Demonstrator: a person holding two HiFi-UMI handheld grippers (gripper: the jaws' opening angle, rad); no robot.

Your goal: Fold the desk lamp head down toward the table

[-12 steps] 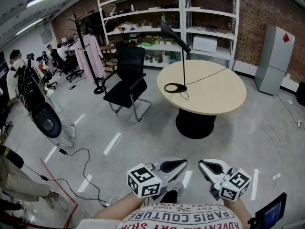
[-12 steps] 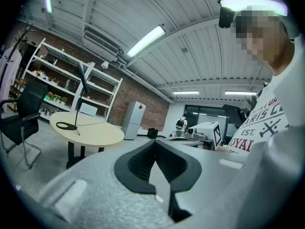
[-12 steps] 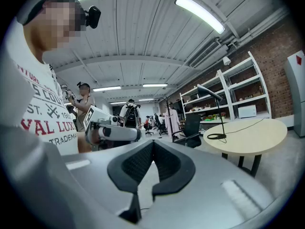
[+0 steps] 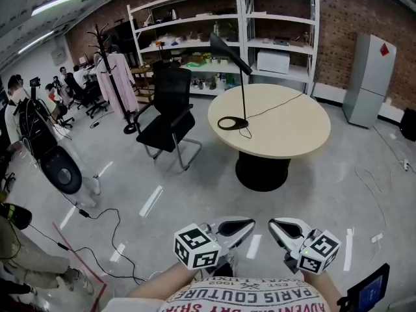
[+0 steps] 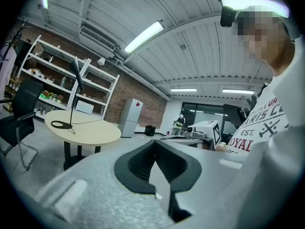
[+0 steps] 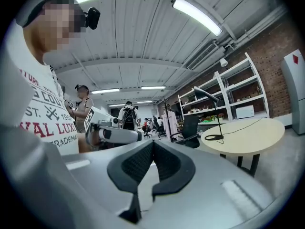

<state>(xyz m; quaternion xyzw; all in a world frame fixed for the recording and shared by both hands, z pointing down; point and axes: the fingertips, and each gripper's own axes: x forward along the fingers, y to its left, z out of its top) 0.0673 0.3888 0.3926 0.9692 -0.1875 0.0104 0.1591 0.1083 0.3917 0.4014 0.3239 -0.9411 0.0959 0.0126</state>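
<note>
desk lamp [image 4: 241, 77] upright on round table [image 4: 292, 132].

— What carries the things here?
— A round table [image 4: 292, 135] with a pale top. It stands on a black pedestal [image 4: 262, 169] on the grey floor [image 4: 195, 181].
— And what's on it?
— A black desk lamp [image 4: 244, 86]. Its ring base [image 4: 233, 123] lies flat near the table's left edge, with the thin stem upright and the head tilted at the top. Its cord [image 4: 277, 107] trails across the top toward the far edge.
</note>
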